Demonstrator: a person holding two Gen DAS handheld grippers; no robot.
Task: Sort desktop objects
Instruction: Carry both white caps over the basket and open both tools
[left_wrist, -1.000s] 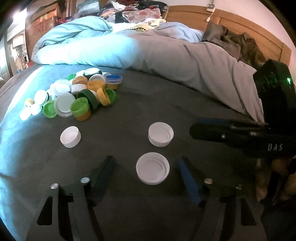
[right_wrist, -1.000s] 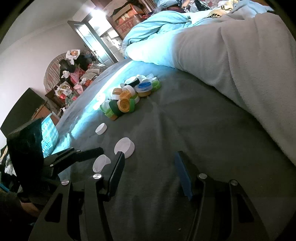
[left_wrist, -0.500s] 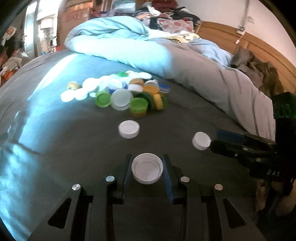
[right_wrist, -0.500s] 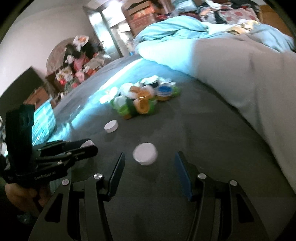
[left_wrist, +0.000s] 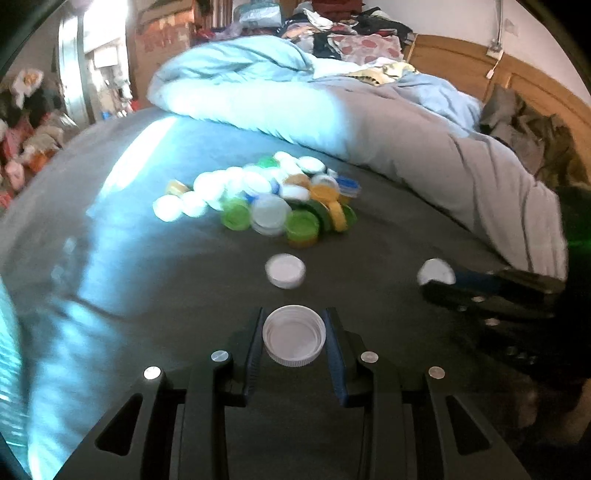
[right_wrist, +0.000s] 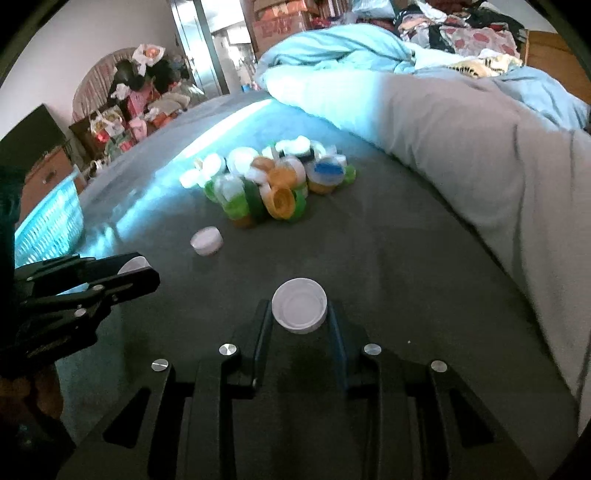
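Observation:
My left gripper (left_wrist: 294, 332) is shut on a white bottle cap (left_wrist: 294, 340), hollow side up, held above the grey bedsheet. My right gripper (right_wrist: 299, 319) is shut on another white cap (right_wrist: 299, 305); this cap also shows in the left wrist view (left_wrist: 436, 271) at the tip of the right gripper. A third white cap (left_wrist: 285, 271) lies loose on the sheet ahead, also seen in the right wrist view (right_wrist: 206, 240). A pile of mixed caps (left_wrist: 273, 201), white, green, orange and blue, lies beyond it, and shows in the right wrist view (right_wrist: 275, 182).
A bunched light-blue and grey duvet (left_wrist: 369, 122) lies behind and to the right of the pile. A wooden headboard (left_wrist: 461, 70) stands at the far right. A blue basket (right_wrist: 48, 225) sits off the bed's left edge, with cluttered shelves (right_wrist: 125, 110) behind.
Both grippers have closed, each on a white cap that lay on the sheet, and both caps are now held. The views have swung toward the cap pile.

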